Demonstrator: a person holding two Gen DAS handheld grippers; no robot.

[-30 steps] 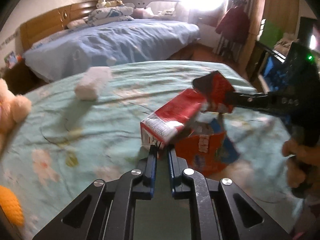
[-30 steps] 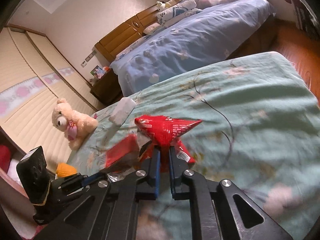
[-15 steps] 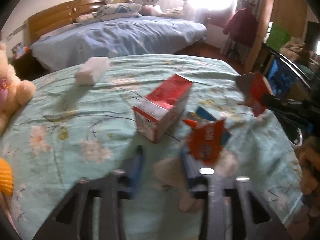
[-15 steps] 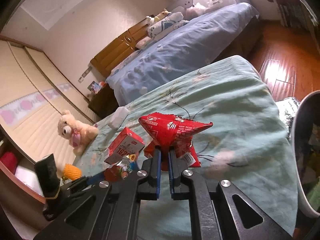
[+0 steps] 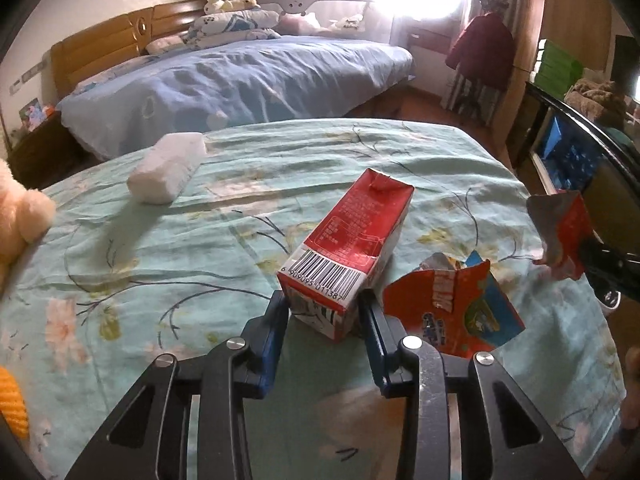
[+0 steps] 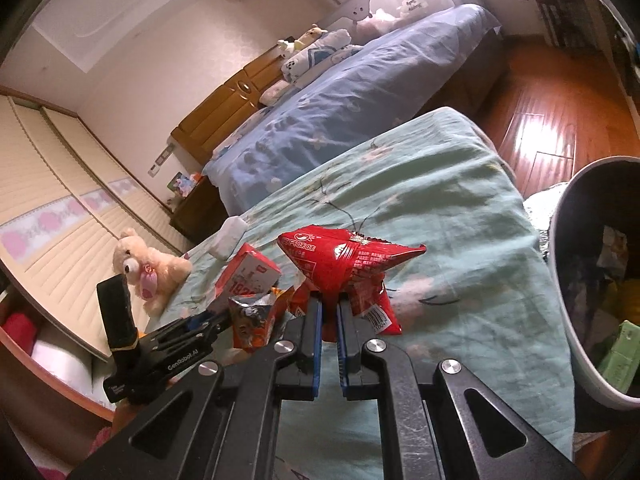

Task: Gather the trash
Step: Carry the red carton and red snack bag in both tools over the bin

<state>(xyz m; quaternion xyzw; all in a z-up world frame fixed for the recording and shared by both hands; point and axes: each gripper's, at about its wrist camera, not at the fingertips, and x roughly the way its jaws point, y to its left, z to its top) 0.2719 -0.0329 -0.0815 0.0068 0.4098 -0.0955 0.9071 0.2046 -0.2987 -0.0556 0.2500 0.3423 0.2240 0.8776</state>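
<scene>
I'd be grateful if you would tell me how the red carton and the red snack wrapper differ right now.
The red carton is a stiff box with its shape intact; the red snack wrapper is thin, crumpled film. The carton lies on the green bedspread between the open fingers of the left gripper; the wrapper is lifted clear, pinched in the shut right gripper. Both are red, printed and barcoded.

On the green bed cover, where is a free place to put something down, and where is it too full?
Free: the stretch of green bedspread between the white tissue pack and the red carton, and the far corner beyond the carton. Crowded: around the left tongs, where the carton and the torn orange wrapper lie close together.
</scene>
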